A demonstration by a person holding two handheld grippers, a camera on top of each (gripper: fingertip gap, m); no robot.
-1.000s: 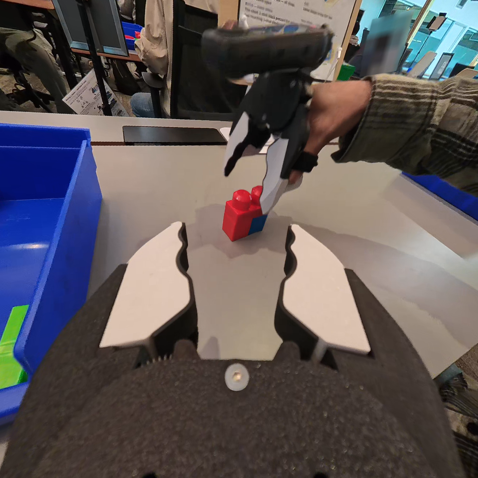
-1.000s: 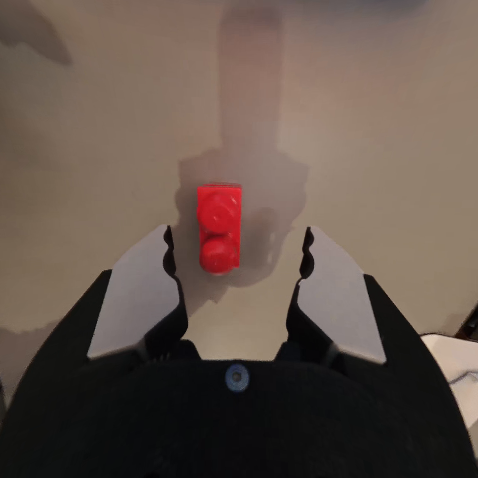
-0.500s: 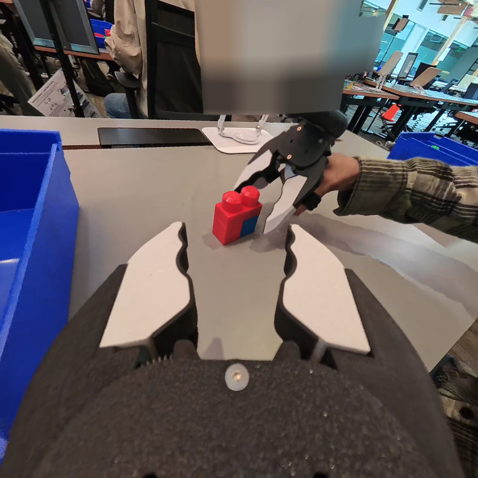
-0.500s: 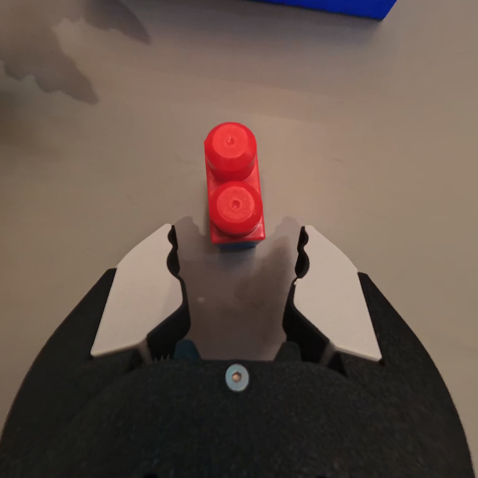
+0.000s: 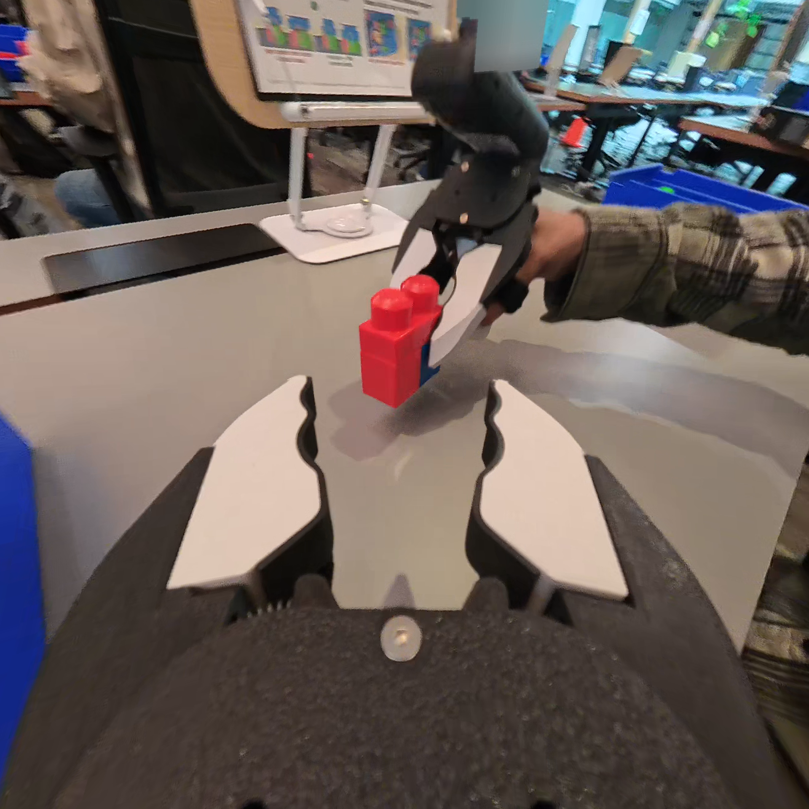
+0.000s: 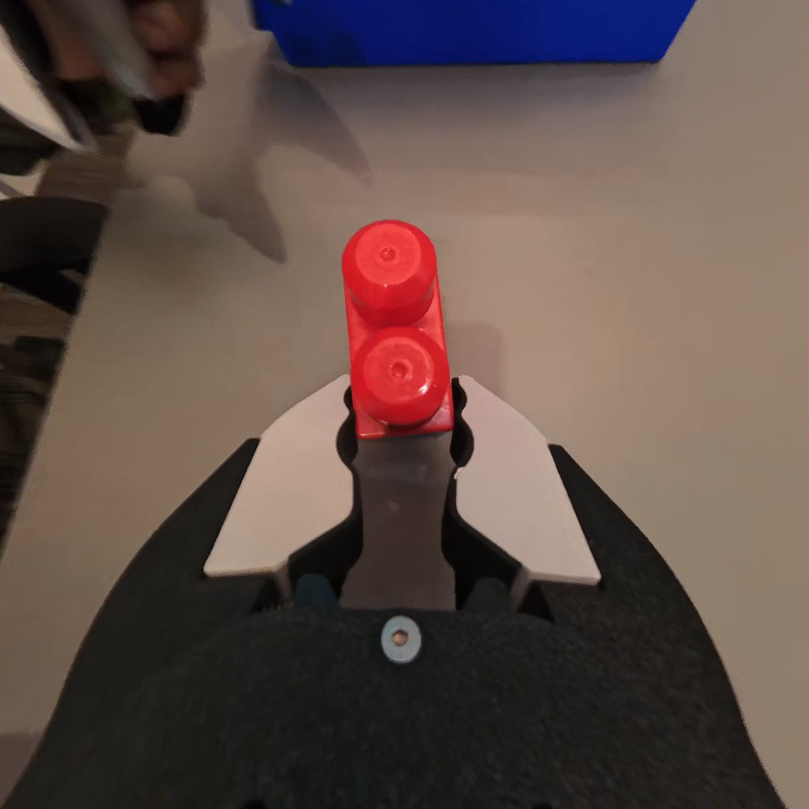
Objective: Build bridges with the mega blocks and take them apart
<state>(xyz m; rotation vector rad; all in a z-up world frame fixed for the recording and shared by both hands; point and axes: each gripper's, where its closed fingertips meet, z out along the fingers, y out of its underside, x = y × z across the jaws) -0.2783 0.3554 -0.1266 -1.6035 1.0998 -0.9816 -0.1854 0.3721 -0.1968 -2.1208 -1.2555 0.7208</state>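
Right gripper [image 6: 400,409] closed on red block [image 6: 394,332] w/ two studs on top; both white fingers [image 6: 302,464] pressed vs. the block's near end, far stud sticking out past the tips. In left wrist view same red block [image 5: 396,350] tilted, clear of grey table [image 5: 175,350], shadow on table just below; blue block [image 5: 429,367] showing at its lower right side, seemingly attached, partly hidden behind one white finger [image 5: 459,306] of right gripper [image 5: 427,315]. Hand [image 5: 551,251] w/ plaid sleeve [image 5: 700,267] behind that gripper, coming in from right.

Left gripper [image 5: 398,407] wide apart, nothing between fingers, only bare table seen thru the gap; red block ahead of & above its tips, not touching. In right wrist view left gripper [image 6: 57,87] only a blur at upper left, state unclear there.

Blue bin [image 6: 473,35] at far edge of table in right wrist view [image 6: 613,219], well apart from block. Blue bin edge [image 5: 17,547] at left of left wrist view, another blue bin [image 5: 683,192] far right behind sleeve. White stand [image 5: 337,232] w/ picture board [image 5: 332,48] on table beyond the block; dark flat panel [image 5: 153,262] set in tabletop at left of stand
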